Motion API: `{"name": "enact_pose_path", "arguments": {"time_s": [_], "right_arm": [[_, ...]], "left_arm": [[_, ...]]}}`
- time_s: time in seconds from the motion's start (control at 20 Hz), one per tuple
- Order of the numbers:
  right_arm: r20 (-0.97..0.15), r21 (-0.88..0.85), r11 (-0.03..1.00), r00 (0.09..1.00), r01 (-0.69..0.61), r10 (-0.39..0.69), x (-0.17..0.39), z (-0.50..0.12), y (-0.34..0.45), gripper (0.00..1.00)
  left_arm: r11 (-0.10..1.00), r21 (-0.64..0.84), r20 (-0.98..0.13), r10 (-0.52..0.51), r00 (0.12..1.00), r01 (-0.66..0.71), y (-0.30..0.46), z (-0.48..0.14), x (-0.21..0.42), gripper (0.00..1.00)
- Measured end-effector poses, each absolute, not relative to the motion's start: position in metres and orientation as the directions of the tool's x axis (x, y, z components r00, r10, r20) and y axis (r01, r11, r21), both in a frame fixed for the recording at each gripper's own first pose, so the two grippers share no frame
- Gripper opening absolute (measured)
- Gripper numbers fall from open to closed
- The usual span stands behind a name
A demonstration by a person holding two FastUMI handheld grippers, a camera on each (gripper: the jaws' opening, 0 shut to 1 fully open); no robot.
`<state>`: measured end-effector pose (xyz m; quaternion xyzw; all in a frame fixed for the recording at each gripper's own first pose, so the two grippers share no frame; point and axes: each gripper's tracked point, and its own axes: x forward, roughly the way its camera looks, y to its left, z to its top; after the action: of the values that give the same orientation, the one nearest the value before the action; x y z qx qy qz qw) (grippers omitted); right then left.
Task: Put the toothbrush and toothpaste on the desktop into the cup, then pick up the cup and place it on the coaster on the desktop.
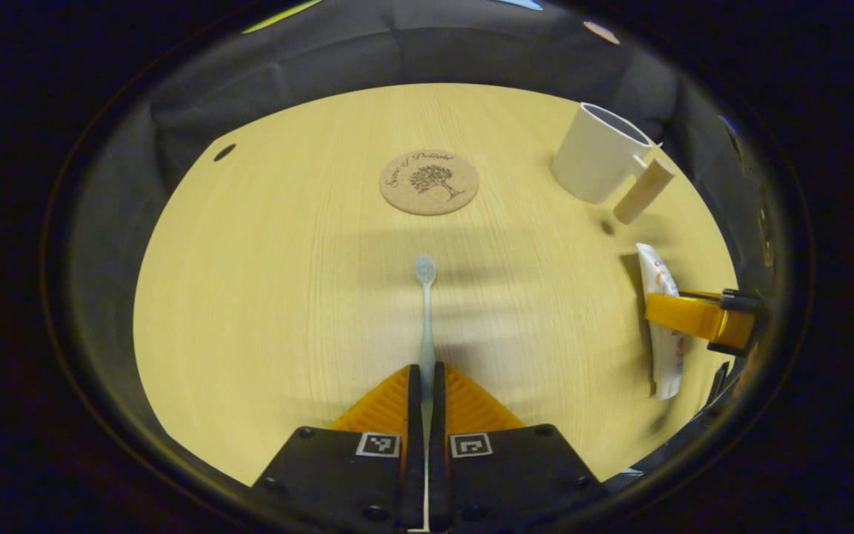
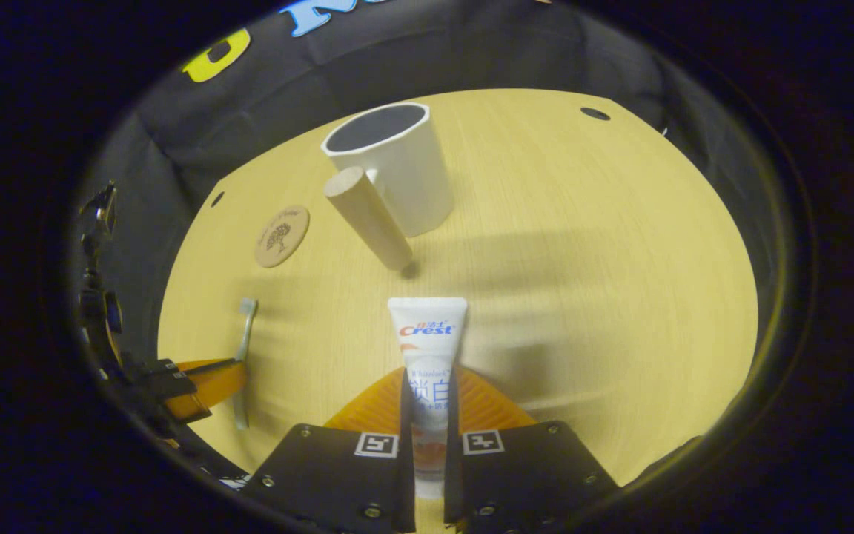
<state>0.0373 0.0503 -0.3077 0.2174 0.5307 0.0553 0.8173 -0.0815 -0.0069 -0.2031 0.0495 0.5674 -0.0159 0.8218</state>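
In the left gripper view my left gripper (image 1: 426,368) is shut on the handle of a pale blue toothbrush (image 1: 425,311), whose head points toward the round cork coaster (image 1: 429,182). A white cup (image 1: 599,152) with a wooden handle stands at the far right. The toothpaste tube (image 1: 663,319) lies at the right with the right gripper on it. In the right gripper view my right gripper (image 2: 428,374) is shut on the white toothpaste tube (image 2: 427,334), flat end toward the cup (image 2: 394,167). The toothbrush (image 2: 244,348) and the left gripper (image 2: 208,378) show at the left, the coaster (image 2: 282,236) beyond them.
The light wooden tabletop (image 1: 286,297) has small dark holes near its far corners (image 1: 224,152) (image 2: 594,113). Black cloth walls surround the table on all sides. The cup's wooden handle (image 2: 368,216) sticks out toward the toothpaste.
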Motion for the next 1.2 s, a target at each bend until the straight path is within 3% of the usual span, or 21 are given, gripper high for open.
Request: {"name": "enact_pose_path", "arguments": {"time_s": [0.45, 0.95, 1.2], "right_arm": [[-0.733, 0.487, 0.869, 0.581, 0.085, 0.354, 0.039, -0.266, 0.041, 0.17], [-0.52, 0.48, 0.875, 0.785, -0.057, 0.337, 0.06, -0.181, 0.036, 0.17], [-0.426, 0.483, 0.871, 0.844, -0.092, 0.325, 0.084, -0.147, 0.033, 0.16]], "left_arm": [[0.999, 0.005, -0.878, -0.018, 0.478, 0.047, -0.017, -0.176, -0.074, 0.11], [0.999, -0.022, -0.711, -0.047, 0.702, 0.045, -0.03, -0.103, -0.042, 0.1], [0.999, -0.021, -0.653, -0.051, 0.756, 0.05, -0.036, -0.075, -0.028, 0.1]]}}
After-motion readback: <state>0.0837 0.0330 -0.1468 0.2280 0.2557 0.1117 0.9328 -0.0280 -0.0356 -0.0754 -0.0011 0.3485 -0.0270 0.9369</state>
